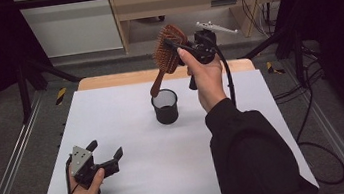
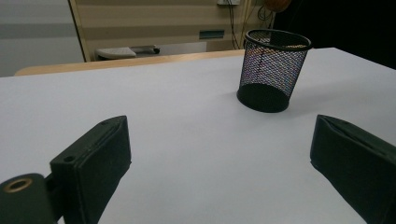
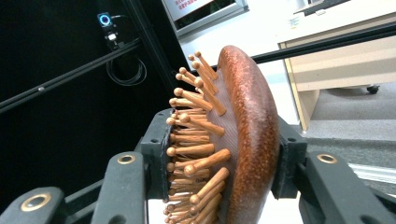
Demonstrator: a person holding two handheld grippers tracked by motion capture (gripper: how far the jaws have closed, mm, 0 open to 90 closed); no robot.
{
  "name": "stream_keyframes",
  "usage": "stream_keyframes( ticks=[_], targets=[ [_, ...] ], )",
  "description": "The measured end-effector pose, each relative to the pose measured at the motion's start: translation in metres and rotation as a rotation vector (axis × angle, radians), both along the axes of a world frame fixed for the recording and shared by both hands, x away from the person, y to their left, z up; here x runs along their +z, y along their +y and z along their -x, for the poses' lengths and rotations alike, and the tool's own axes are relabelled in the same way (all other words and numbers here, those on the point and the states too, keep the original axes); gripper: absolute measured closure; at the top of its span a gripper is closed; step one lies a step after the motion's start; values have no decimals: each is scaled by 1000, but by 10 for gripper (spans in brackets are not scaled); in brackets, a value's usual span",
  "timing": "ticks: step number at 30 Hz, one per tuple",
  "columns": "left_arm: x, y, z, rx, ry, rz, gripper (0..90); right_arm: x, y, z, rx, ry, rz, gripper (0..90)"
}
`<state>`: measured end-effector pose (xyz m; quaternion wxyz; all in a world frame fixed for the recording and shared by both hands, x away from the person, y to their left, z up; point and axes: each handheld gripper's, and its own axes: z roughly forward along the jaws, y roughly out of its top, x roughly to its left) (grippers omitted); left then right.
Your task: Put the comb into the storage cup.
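wooden hairbrush (image 1: pixel 168 49) with peg bristles, held above the mesh cup (image 1: pixel 165 106)
right hand-held gripper (image 1: pixel 173 46) clamped on its head, raised; left hand-held gripper (image 1: pixel 104 155) apart, low near the cup.

1. The tabletop (image 1: pixel 129 133) is a flat white sheet, matte and without marks; in the left gripper view (image 2: pixel 187 121) it runs as a plain pale surface up to the far edge
2. Along that far edge a strip of light wood (image 1: pixel 122 79) shows from under the white
3. A black wire-mesh cup (image 1: pixel 165 106) stands upright on the white, a little beyond the middle and toward the far side; in the left gripper view (image 2: pixel 273 70) its solid round base sits flat on the surface and its open rim faces up
4. Metal rails (image 1: pixel 7 179) run along the left and right sides
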<state>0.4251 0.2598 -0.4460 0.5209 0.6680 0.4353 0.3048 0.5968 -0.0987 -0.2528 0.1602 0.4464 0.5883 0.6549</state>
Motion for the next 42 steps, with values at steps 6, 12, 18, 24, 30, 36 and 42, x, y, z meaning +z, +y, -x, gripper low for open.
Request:
stream_keyframes(
  ticks=[6, 12, 18, 24, 30, 36, 42],
  targets=[
    [0, 1, 0, 6, -3, -4, 55, -3, -1, -4, -7, -1, 9, 516],
    [0, 1, 0, 2, -3, -4, 55, -4, -2, -7, -15, 4, 13, 516],
    [0, 1, -1, -2, -1, 4, 55, -5, -1, -8, -22, 10, 18, 515],
    [0, 1, -1, -2, -2, 5, 55, -6, -2, -9, -22, 5, 34, 515],
    [0, 1, -1, -4, -1, 5, 55, -6, -3, -10, -30, 1, 41, 515],
    [0, 1, -1, -3, 0, 3, 55, -6, -5, -9, -39, -1, 62, 515],
    [0, 1, -1, -4, 0, 0, 55, -8, -5, -9, -41, -3, 98, 515]
  ],
)
